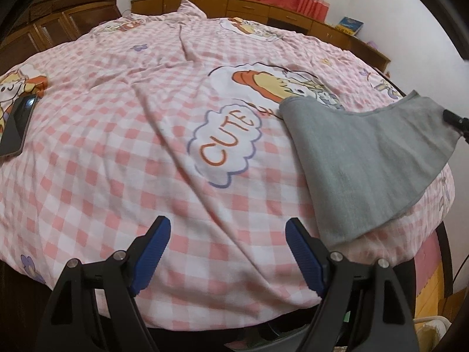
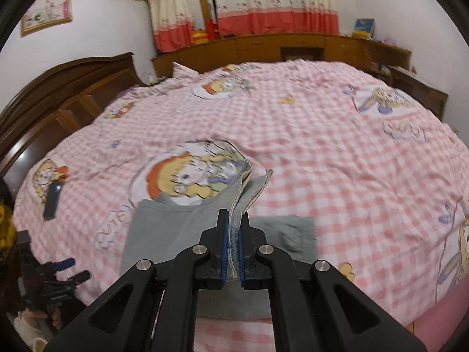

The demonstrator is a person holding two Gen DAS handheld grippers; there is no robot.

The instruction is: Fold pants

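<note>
Grey pants (image 1: 366, 158) lie at the near right of the pink checked bedspread (image 1: 117, 146), one end lifted off the bed. In the right wrist view the pants (image 2: 164, 234) hang below my right gripper (image 2: 233, 220), which is shut on a stack of their grey edges. That same gripper (image 1: 455, 121) shows at the right edge of the left wrist view, holding the raised corner. My left gripper (image 1: 227, 228) is open above the bedspread, left of the pants, with nothing between its blue pads. It also appears low at the left (image 2: 70, 267) in the right wrist view.
A dark phone (image 1: 16, 126) lies on the bedspread at the left. A wooden headboard (image 2: 58, 96) runs along the left side, low wooden cabinets (image 2: 293, 47) and curtains stand at the far side, and the bed's near edge drops off below the grippers.
</note>
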